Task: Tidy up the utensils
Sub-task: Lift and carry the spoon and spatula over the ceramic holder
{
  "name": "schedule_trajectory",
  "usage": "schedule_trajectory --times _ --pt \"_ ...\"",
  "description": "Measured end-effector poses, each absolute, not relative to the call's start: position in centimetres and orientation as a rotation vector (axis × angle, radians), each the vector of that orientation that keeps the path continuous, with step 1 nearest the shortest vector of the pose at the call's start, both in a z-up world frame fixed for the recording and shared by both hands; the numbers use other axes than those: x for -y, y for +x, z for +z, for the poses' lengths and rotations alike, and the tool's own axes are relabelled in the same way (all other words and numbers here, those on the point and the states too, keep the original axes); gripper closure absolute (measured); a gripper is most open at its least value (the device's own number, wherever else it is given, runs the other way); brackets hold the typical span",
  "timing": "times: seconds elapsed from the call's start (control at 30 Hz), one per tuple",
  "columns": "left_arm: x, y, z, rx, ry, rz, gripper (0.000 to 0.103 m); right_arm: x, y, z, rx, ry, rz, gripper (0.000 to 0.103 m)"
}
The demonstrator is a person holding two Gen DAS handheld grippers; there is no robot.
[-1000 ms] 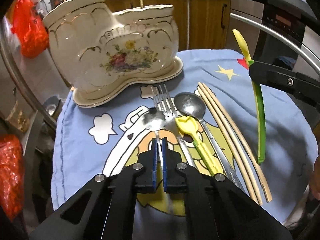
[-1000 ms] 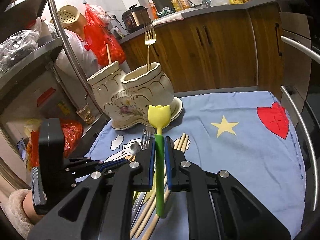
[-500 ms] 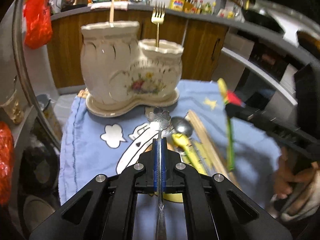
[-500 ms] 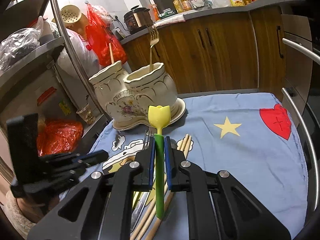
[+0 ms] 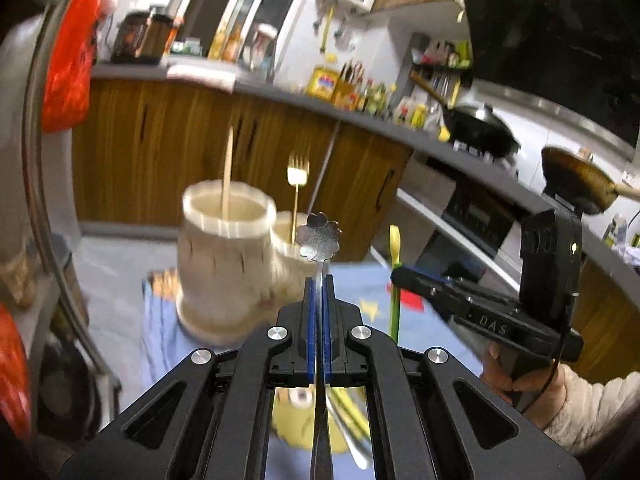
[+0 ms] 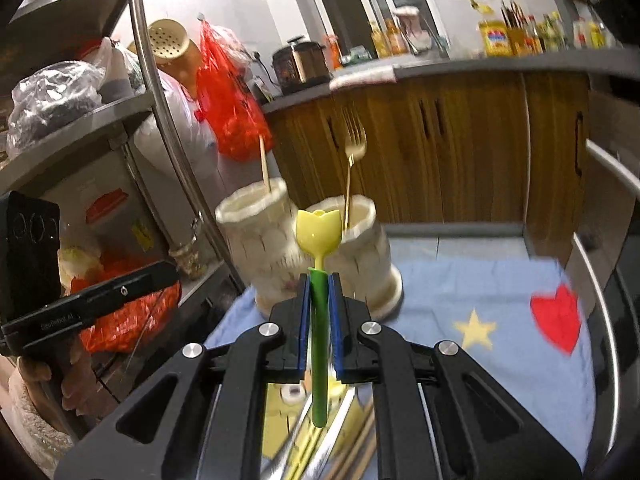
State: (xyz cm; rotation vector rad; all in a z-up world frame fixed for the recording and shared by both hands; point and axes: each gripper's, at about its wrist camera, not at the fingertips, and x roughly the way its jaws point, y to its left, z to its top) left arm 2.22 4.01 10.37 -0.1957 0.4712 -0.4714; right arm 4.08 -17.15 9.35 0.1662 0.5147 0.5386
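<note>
Above blue cloth (image 6: 500, 344), raised utensils.

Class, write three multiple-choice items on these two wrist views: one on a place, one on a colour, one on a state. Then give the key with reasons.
1. Where does the gold fork stand?
A. in the ceramic holder
B. flat on the cloth
C. in the left gripper

2. What colour is the stem of the tulip utensil?
A. red
B. green
C. silver

3. What is the left gripper doing?
A. open and empty
B. shut on the flower-ended spoon
C. shut on a chopstick

Key: A, its tines rise above the holder's rim; B, the stem between the right gripper pads is green; B, both pads press the spoon's metal handle.
</note>
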Motion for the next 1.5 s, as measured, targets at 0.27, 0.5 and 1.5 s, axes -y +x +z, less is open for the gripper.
schedule_trajectory --times 0.27,0.5,1.5 --pt "-3.7 7.2 15.3 -0.273 -0.148 -0.363 0.1 16.4 8.6 14.7 -0.359 0.165 0.523 0.094" --pt "-3.4 12.2 15.7 -0.15 -0.152 -0.252 0.1 15.2 12.9 14.3 -0.318 0.172 0.491 0.094" --pt "-4.6 13.2 9.7 -0.437 -0.058 -0.214 0.101 12.8 15.0 8.6 -0.489 0.062 0.543 0.094"
